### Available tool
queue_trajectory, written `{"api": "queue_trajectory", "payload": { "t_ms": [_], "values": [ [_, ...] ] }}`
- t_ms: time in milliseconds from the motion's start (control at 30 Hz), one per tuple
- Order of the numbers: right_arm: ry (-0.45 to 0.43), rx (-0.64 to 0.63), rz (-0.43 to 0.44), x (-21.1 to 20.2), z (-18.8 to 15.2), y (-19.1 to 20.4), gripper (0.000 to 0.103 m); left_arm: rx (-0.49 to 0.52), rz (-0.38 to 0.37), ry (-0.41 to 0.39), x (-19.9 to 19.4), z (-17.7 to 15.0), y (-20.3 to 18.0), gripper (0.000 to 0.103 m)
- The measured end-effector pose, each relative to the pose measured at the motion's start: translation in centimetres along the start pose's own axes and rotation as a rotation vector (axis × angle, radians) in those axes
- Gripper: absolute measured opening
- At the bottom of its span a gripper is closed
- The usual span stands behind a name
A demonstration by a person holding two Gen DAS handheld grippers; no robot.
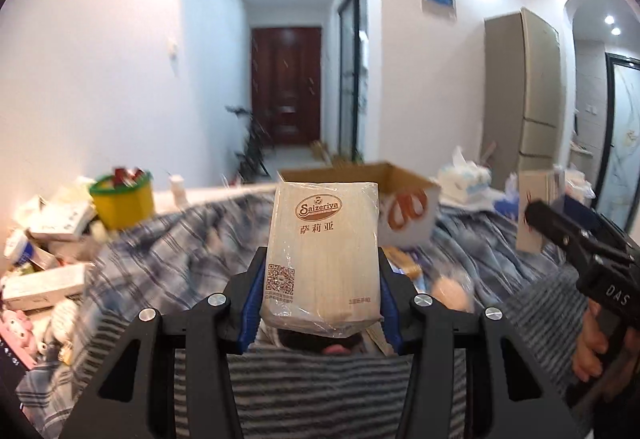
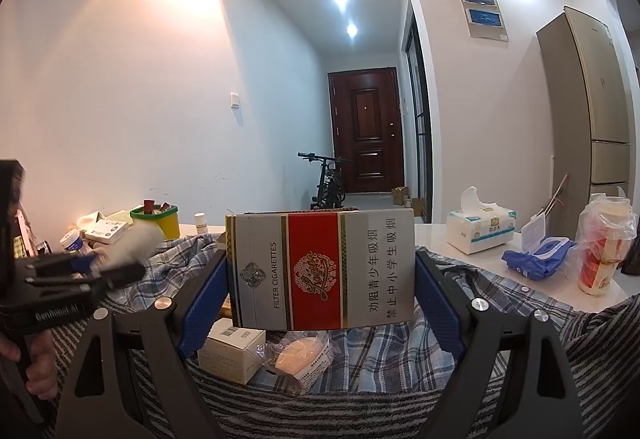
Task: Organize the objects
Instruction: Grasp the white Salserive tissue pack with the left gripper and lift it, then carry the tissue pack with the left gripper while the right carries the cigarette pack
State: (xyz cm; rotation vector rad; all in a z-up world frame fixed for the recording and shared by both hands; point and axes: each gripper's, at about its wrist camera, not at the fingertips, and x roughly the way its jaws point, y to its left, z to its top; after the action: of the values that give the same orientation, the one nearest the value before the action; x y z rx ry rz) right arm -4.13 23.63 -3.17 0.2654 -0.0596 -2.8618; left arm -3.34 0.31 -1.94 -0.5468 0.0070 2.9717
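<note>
L wrist view: my left gripper has its jaws clamped on a napkin pack, held upright above the plaid cloth.
Box: open cardboard box sits just behind the pack, looks like the drop spot, tho that's my guess.
Clutter L: yellow tub and a heap of small cartons at the cloth's left edge, blurred, can't tell what each is.
Other rig: right gripper shows at the right edge.
R wrist view: my right gripper has its jaws shut tight on a cigarette carton, long side level, lifted off the cloth.
Under it: small white box and a bagged bun lie loose on the cloth.
Table R: tissue box, wipes pack, bagged cup.
Progress: early-mid imo. Two items in hand, neither placed; plenty unsorted on both sides.
</note>
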Motion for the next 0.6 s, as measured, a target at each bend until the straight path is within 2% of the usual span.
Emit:
{"api": "queue_trajectory", "payload": {
  "t_ms": [100,300,433,600],
  "values": [
    [-0.001,0.003,-0.002,-0.1,0.0,-0.1,0.087,-0.020,0.048,-0.047,-0.5,-0.4,0.5,0.051],
    [0.002,0.004,-0.004,-0.1,0.0,-0.1,0.087,-0.067,0.071,-0.133,-2.2,-0.9,1.4,0.051],
    [0.005,0.005,-0.006,-0.1,0.0,-0.1,0.087,-0.070,0.059,-0.203,-3.6,-1.2,1.5,0.051],
    [0.018,0.006,-0.005,0.2,0.0,-0.3,0.087,-0.045,0.073,-0.198,-3.5,-1.1,1.0,0.051]
  ]
}}
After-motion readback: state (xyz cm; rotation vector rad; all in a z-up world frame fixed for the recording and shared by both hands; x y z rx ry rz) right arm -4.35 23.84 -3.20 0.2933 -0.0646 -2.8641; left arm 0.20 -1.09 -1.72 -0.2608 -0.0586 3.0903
